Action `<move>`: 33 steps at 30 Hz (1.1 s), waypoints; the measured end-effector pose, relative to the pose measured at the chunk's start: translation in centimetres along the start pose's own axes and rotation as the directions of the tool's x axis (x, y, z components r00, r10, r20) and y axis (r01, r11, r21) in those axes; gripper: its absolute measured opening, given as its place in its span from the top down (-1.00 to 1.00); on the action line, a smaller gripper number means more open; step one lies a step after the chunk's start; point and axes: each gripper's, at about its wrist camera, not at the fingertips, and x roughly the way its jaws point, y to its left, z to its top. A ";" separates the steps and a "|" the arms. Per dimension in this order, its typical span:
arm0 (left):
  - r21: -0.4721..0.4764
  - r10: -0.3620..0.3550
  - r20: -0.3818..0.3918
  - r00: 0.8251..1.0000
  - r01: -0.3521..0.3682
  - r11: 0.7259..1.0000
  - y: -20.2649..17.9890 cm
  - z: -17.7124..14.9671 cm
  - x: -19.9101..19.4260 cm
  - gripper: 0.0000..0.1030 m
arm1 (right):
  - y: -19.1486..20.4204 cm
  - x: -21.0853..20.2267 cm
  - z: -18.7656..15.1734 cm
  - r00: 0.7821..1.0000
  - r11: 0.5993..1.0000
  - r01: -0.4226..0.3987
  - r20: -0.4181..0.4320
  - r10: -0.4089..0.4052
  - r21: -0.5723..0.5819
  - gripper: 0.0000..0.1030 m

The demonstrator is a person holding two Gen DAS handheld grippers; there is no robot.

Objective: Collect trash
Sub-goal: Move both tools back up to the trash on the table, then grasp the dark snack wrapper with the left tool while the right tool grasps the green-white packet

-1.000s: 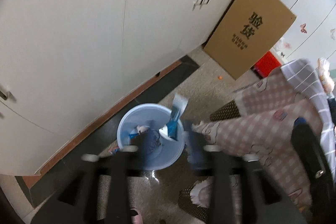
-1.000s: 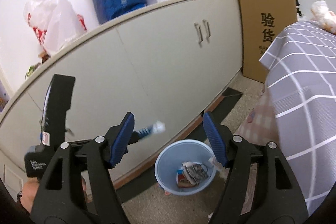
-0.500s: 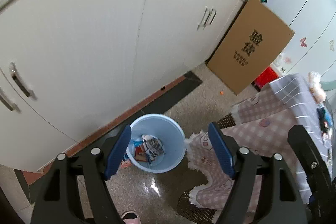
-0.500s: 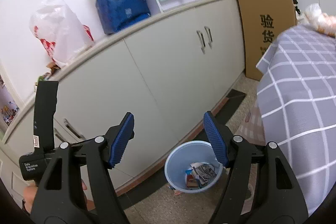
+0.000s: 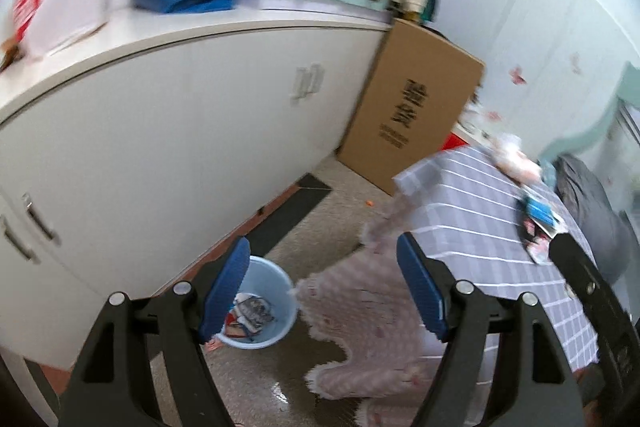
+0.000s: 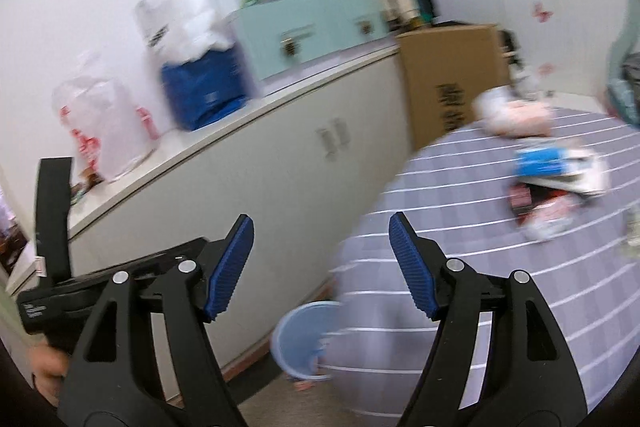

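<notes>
A light blue trash bin [image 5: 262, 301] stands on the floor by the white cabinet, with crumpled wrappers inside; it also shows in the right wrist view [image 6: 302, 341], partly behind the tablecloth. More trash [image 6: 554, 183] lies in a pile on the grey checked tablecloth, also seen in the left wrist view [image 5: 540, 221]. My left gripper [image 5: 324, 291] is open and empty, high above the bin and floor. My right gripper [image 6: 322, 267] is open and empty, above the table's left edge, left of the pile.
A long white cabinet [image 5: 168, 131] runs along the left with bags and a teal drawer unit [image 6: 320, 27] on top. A tall cardboard box [image 5: 412, 115] leans at its far end. The table [image 5: 480, 211] with its pink under-cloth fills the right.
A wrapper dropped from my left gripper into the bin. Both grippers rose and swung right, away from the bin toward the table. Both stay open.
</notes>
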 end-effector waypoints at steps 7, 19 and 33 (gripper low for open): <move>0.132 -0.123 -0.075 0.990 0.132 0.982 -11.2 -1.4 2.8 -0.53 | -11.6 -4.4 0.5 0.973 0.969 0.230 -0.013 -0.230 0.093 -0.43; 0.246 -0.221 -0.154 0.963 0.254 0.935 -23.4 -1.3 10.2 -0.53 | -23.3 -4.6 -0.2 0.927 0.914 0.355 -0.202 -0.316 0.195 -0.43; 0.161 -0.276 -0.266 0.924 0.325 0.932 -25.6 -0.7 14.8 0.53 | -23.9 -1.2 0.4 0.893 0.925 0.363 -0.324 -0.312 0.110 0.14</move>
